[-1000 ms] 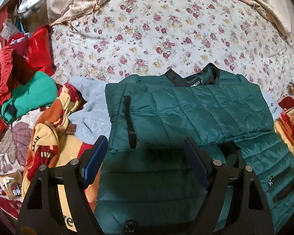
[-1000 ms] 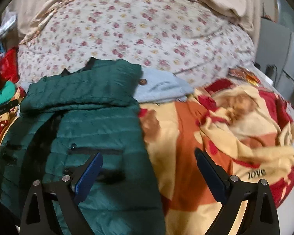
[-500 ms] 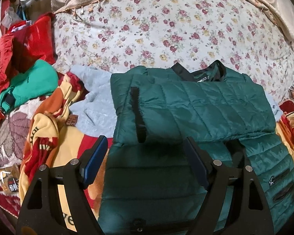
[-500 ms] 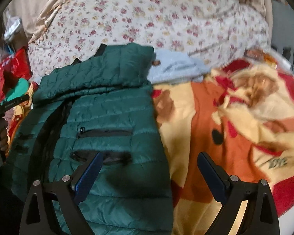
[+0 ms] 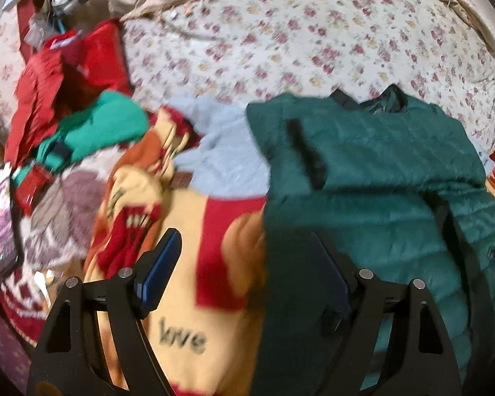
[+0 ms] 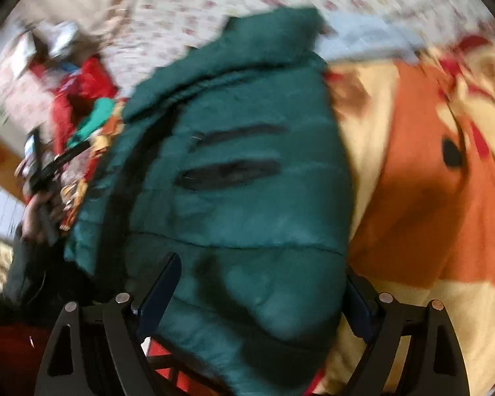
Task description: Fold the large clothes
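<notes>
Your right tool (image 6: 259,292) has just dropped low and narrowed its jaws around the jacket (image 6: 247,198) hem, not yet pinching; your left tool (image 5: 244,267), released, has slid to the jacket's left edge.

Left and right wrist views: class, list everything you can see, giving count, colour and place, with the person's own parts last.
puffer jacket: one, dark green, partly folded on the blanket.
blanket: one, yellow, orange and red, under the jacket.
floral cover: one, cream with red flowers, behind.
pale blue garment: one, beside the jacket's collar end.
red garment: one, far left pile.
bright green garment: one, below the red.
left gripper: black, open, over the jacket's edge.
right gripper: black, jaws just closing around the jacket's hem.
</notes>
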{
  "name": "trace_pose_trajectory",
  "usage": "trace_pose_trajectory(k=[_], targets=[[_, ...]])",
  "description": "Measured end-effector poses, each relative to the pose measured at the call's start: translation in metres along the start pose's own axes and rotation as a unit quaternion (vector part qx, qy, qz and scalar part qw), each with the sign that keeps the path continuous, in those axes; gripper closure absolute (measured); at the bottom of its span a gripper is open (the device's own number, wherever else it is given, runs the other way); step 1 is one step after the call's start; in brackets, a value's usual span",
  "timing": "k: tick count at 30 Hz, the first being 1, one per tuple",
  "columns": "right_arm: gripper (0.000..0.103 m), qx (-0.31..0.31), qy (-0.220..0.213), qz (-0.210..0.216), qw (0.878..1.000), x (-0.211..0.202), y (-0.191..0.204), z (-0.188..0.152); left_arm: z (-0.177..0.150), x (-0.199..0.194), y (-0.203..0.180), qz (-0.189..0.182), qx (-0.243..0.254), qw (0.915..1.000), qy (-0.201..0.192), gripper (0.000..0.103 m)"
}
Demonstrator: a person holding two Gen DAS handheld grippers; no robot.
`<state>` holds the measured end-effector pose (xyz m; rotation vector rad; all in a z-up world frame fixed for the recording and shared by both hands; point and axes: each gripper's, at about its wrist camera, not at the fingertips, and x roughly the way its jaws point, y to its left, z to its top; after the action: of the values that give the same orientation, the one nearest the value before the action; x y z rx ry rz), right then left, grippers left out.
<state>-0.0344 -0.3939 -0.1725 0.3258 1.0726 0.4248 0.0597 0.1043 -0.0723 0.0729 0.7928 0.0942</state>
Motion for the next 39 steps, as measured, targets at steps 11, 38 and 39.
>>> trace_pose_trajectory(k=[11,38,39], targets=[[0.027,-0.03,-0.068,-0.068,0.995,-0.04,0.02,-0.019,-0.085,-0.037,0.024,-0.094,0.004,0.9935,0.064,0.023],[0.046,-0.039,-0.072,0.006,0.997,-0.026,0.027,-0.02,-0.104,-0.015,-0.015,-0.246,-0.02,0.961,0.125,0.049],[0.056,-0.044,-0.066,0.002,0.997,-0.024,0.029,-0.019,-0.104,-0.018,-0.012,-0.241,-0.023,0.9632,0.118,0.056]])
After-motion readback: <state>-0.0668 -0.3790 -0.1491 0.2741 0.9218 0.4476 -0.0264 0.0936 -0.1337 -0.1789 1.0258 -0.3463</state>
